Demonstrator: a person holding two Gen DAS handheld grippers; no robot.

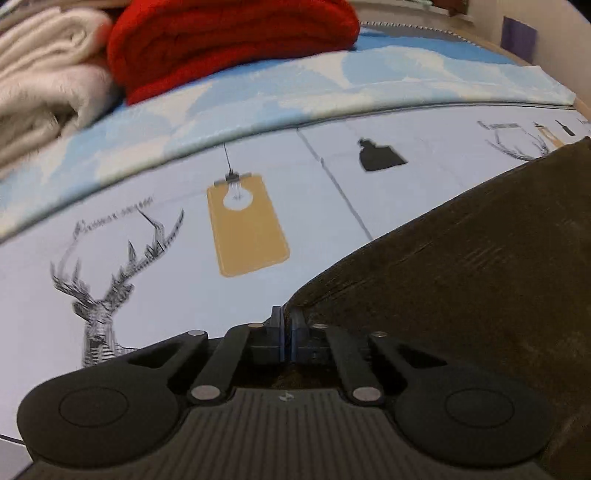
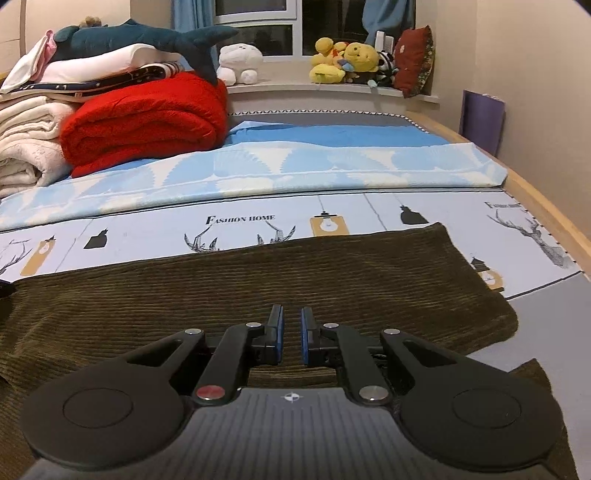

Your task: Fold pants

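Left wrist view: looks along my left gripper (image 1: 287,325), tilted steeply down, very close to the bed sheet (image 1: 147,229) and the pants (image 1: 461,266) edge.
Right wrist view: looks along my right gripper (image 2: 290,334), angled lower over the pants (image 2: 221,295), facing the window (image 2: 258,22).
Shared: pants, printed sheet, red blanket (image 1: 229,40) (image 2: 147,118).

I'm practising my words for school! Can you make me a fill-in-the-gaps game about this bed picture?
1. The pants spread on the bed are dark ____.
2. The folded blanket beside the white blankets is ____.
3. A plush ____ lies on top of the pile of bedding.
4. The sheet has deer and the words "Fashion ____".

Missing words: brown; red; shark; Home
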